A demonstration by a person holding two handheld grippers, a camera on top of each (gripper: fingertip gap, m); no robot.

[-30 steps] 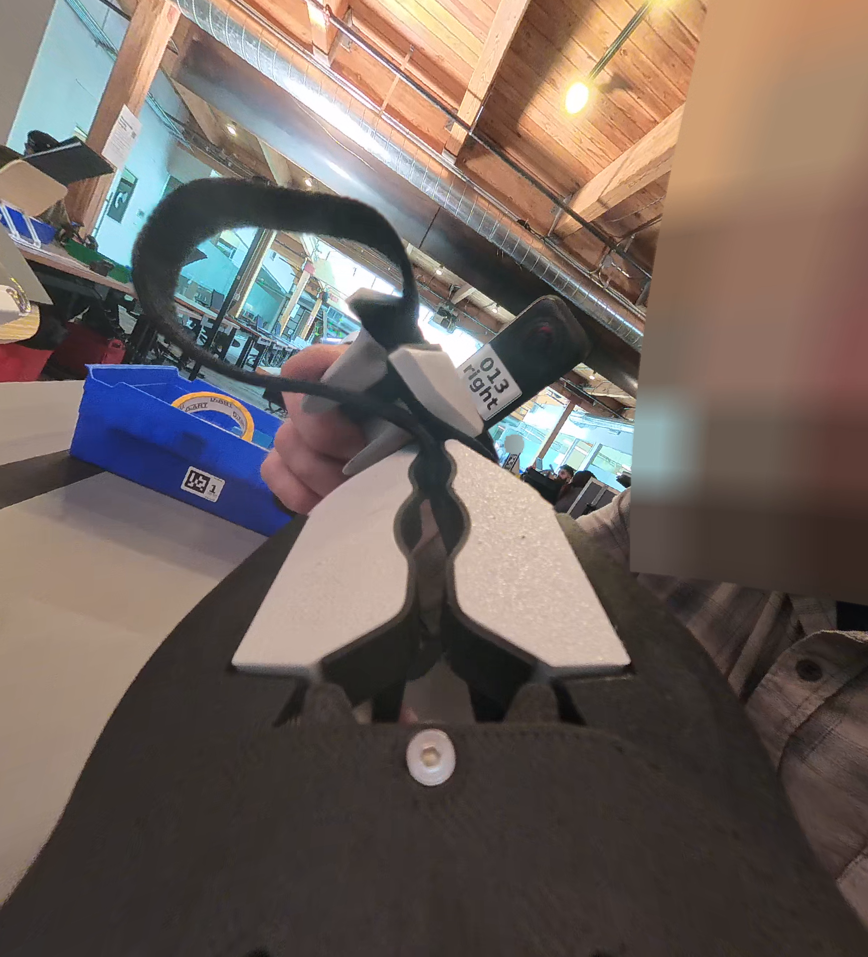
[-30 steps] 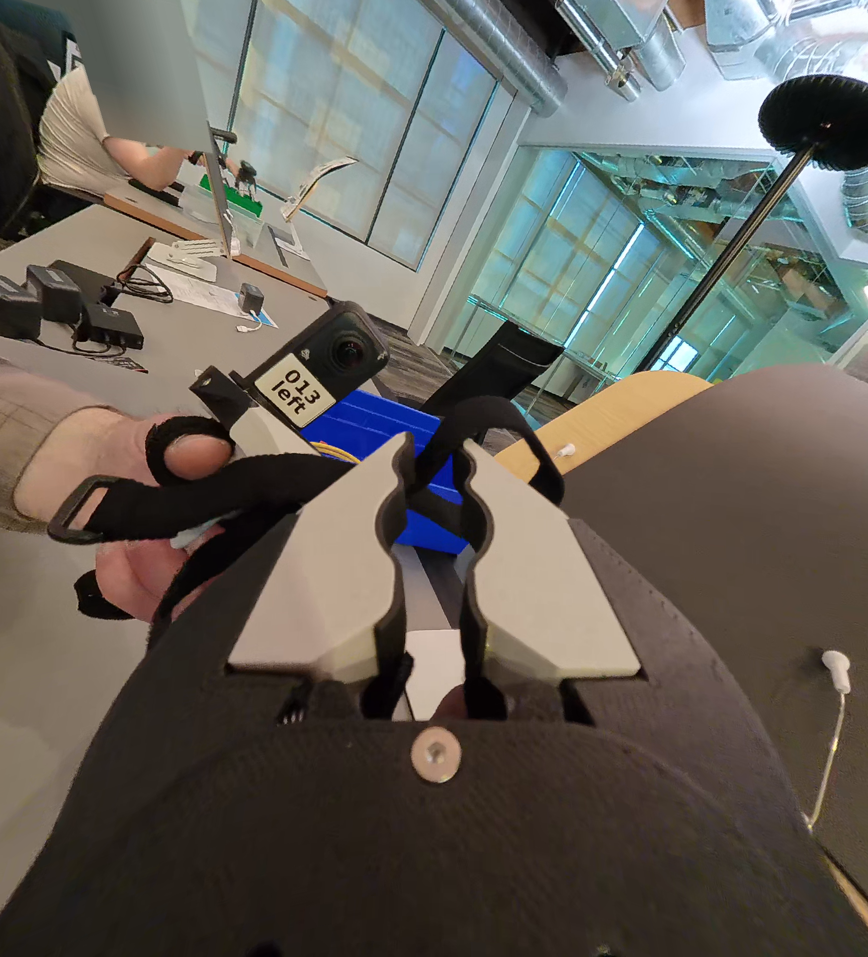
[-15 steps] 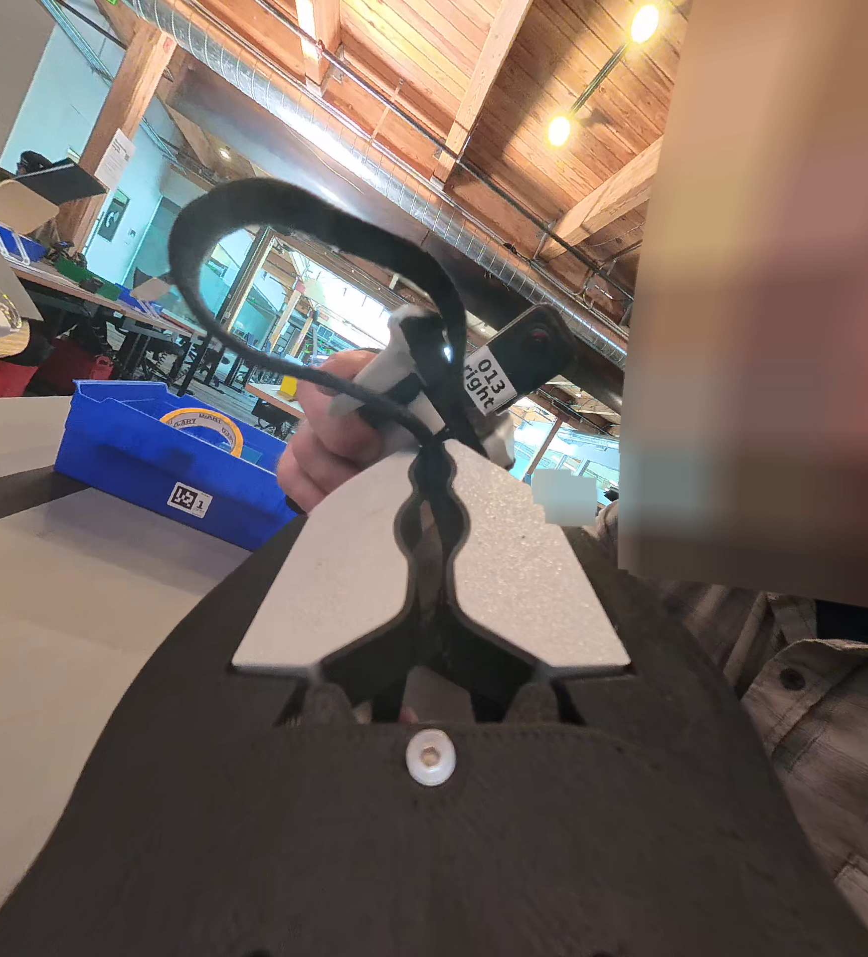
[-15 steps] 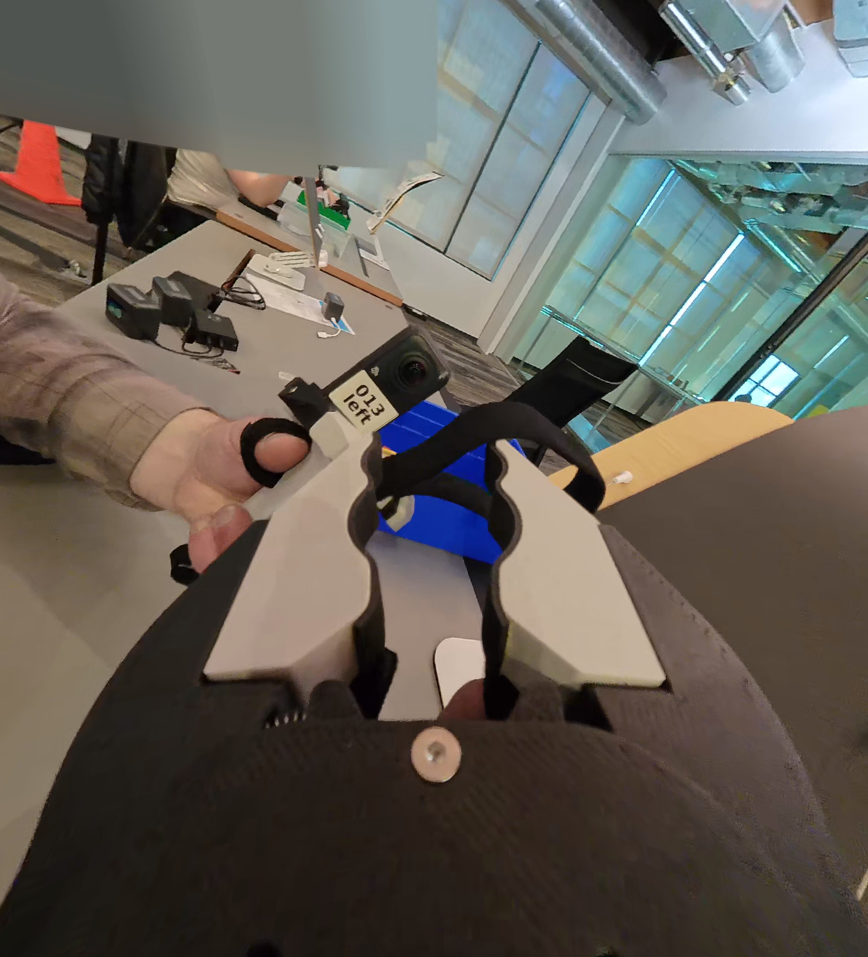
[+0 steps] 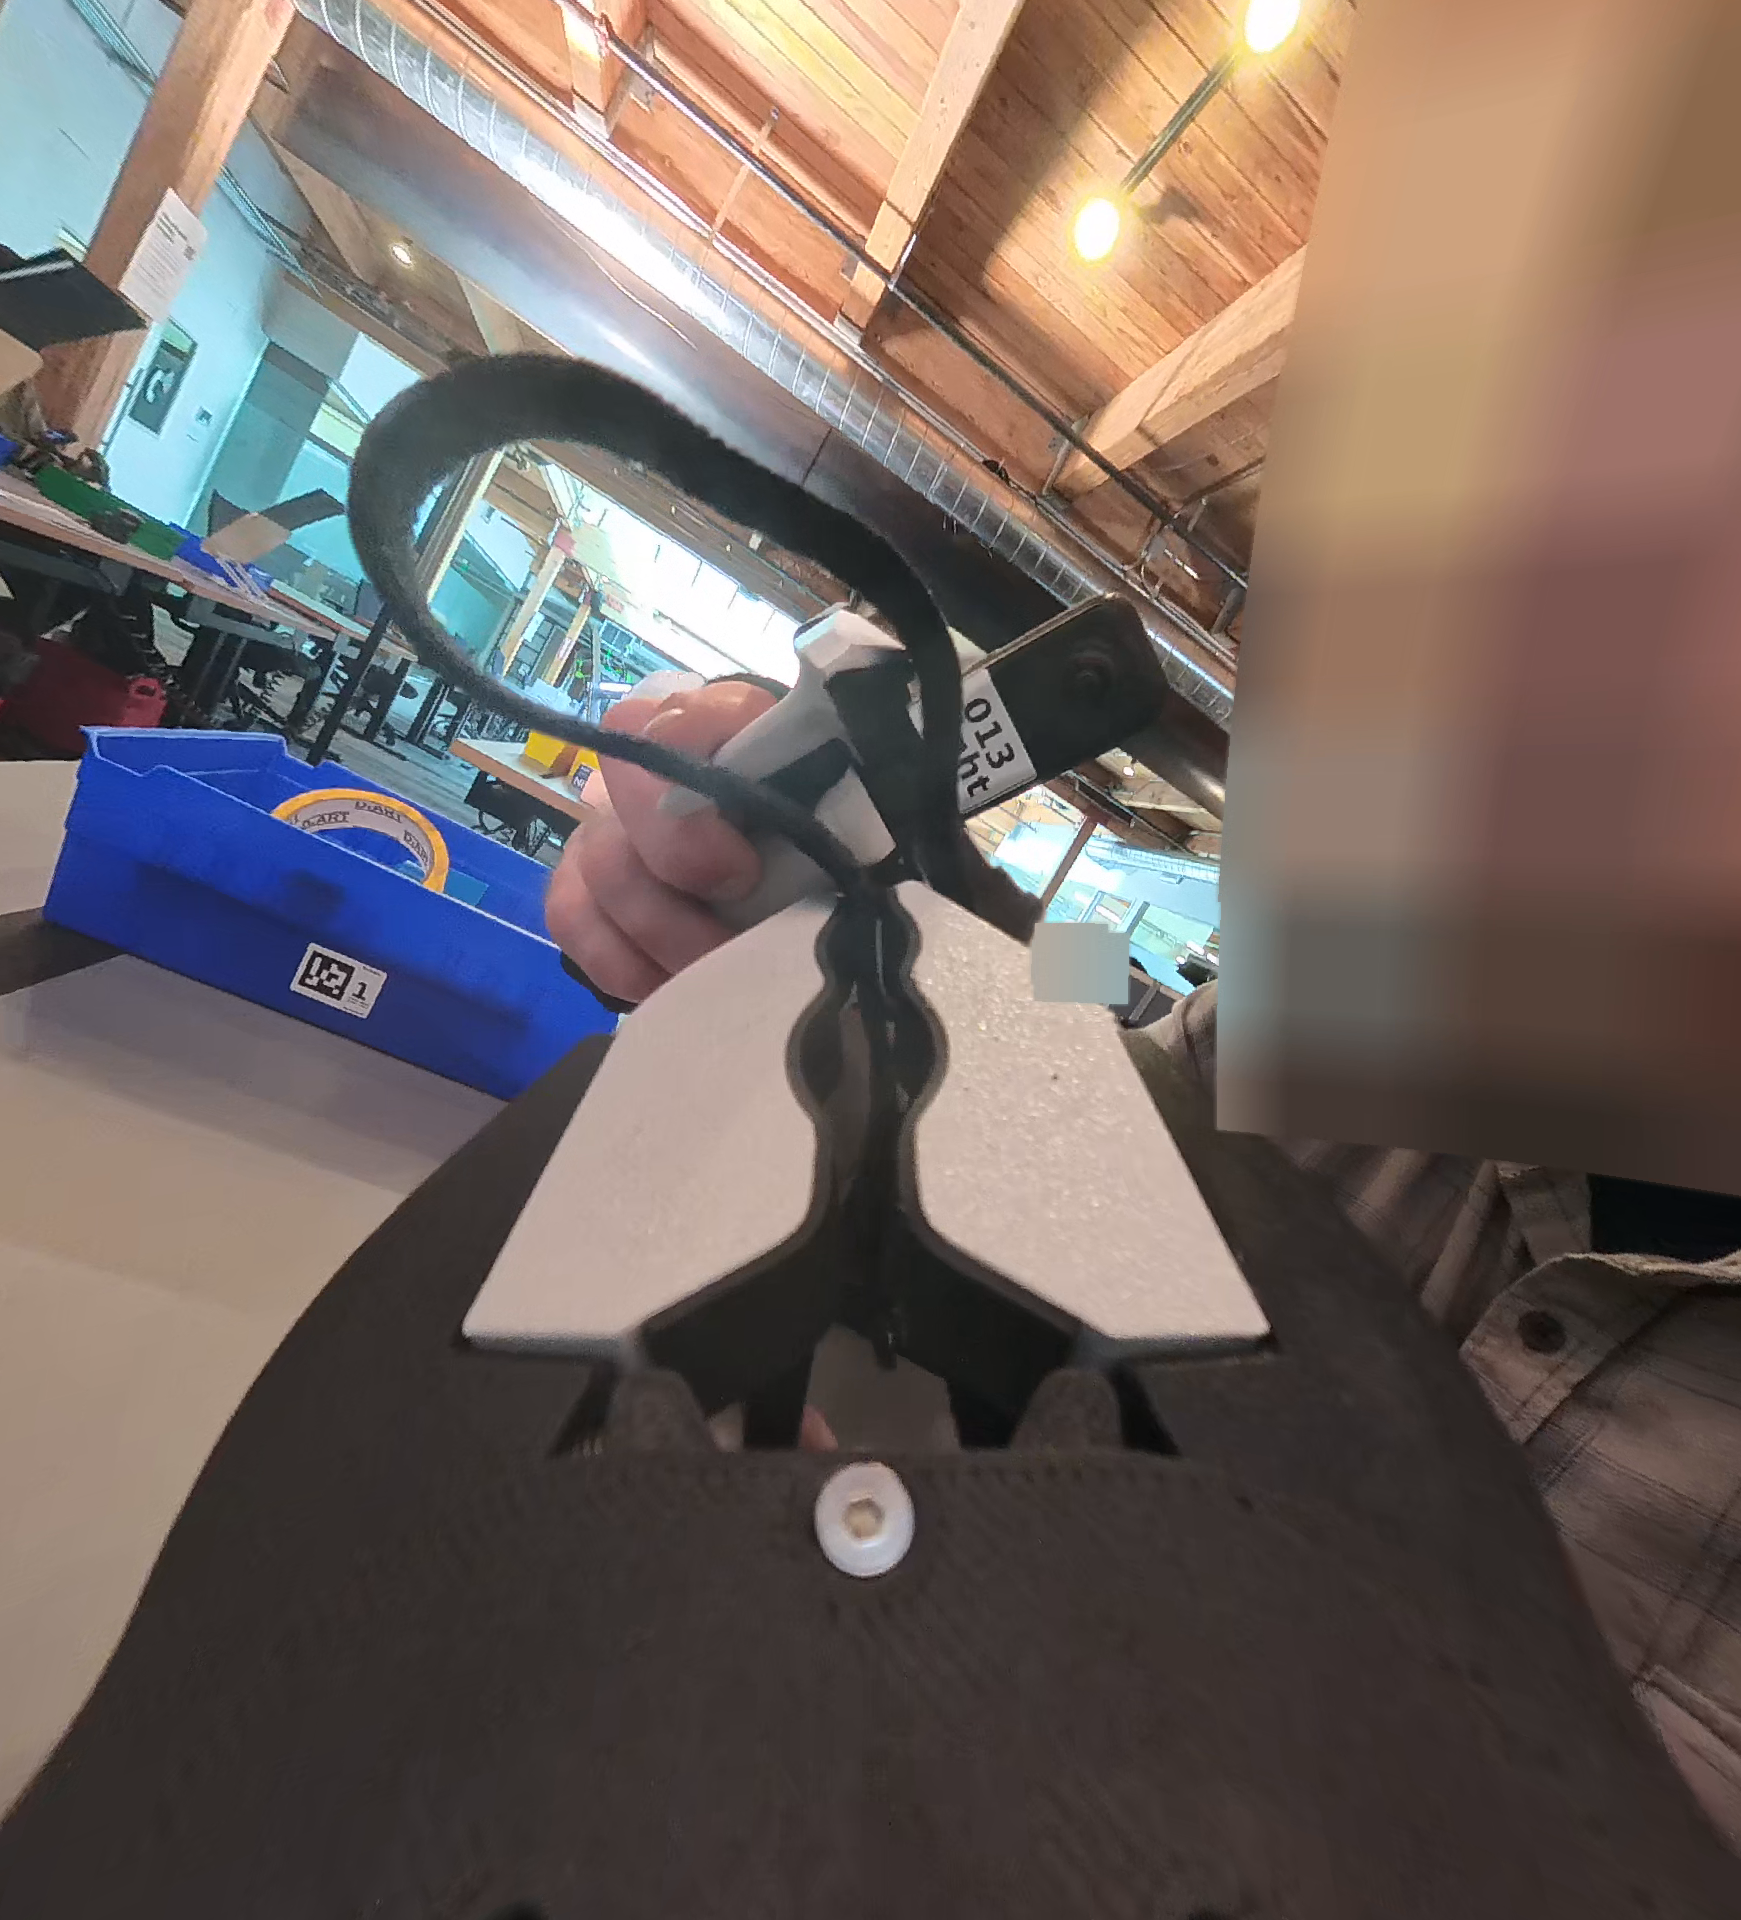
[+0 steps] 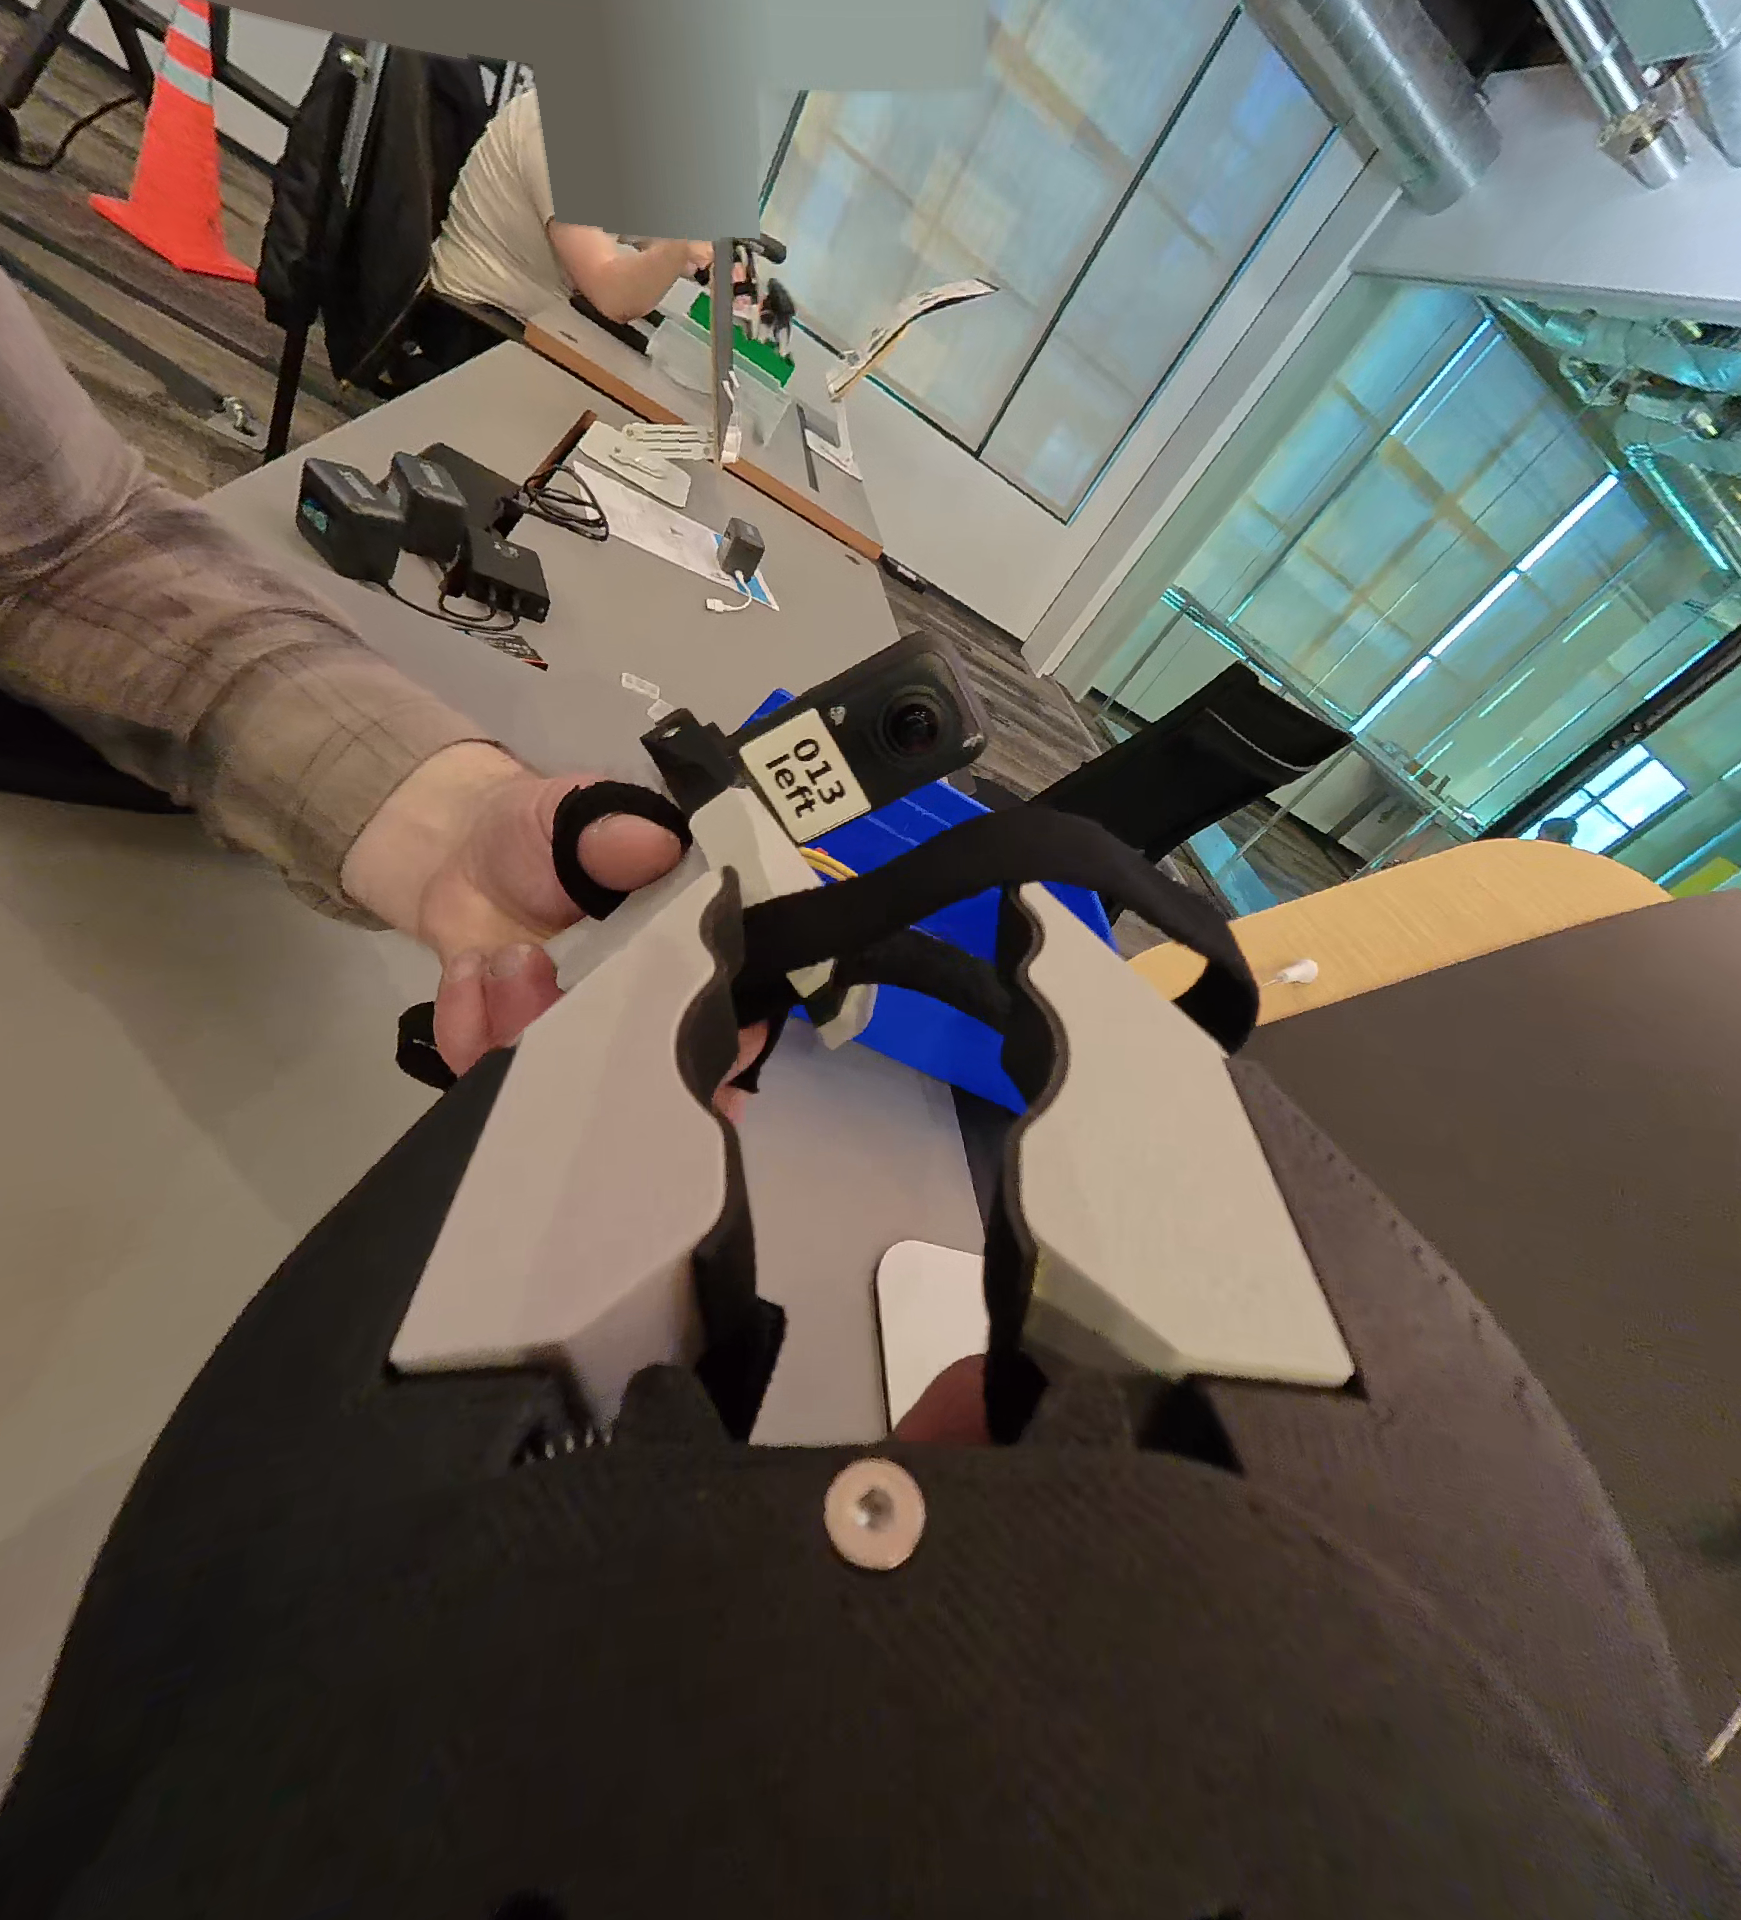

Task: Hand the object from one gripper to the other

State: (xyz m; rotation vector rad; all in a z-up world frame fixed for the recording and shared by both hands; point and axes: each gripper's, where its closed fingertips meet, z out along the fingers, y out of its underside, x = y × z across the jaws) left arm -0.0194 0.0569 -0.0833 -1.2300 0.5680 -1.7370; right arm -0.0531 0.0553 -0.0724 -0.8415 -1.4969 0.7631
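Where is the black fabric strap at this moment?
In the left wrist view, the black fabric strap is pinched between the closed fingers of the left gripper, looping up before the right gripper, which stands open, above the blue plastic bin.

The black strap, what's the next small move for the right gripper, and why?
Probably pull the right gripper back, clear of the black strap. Its jaws stand wide apart with the strap passing loosely between them, while the left gripper has it pinched in shut jaws.
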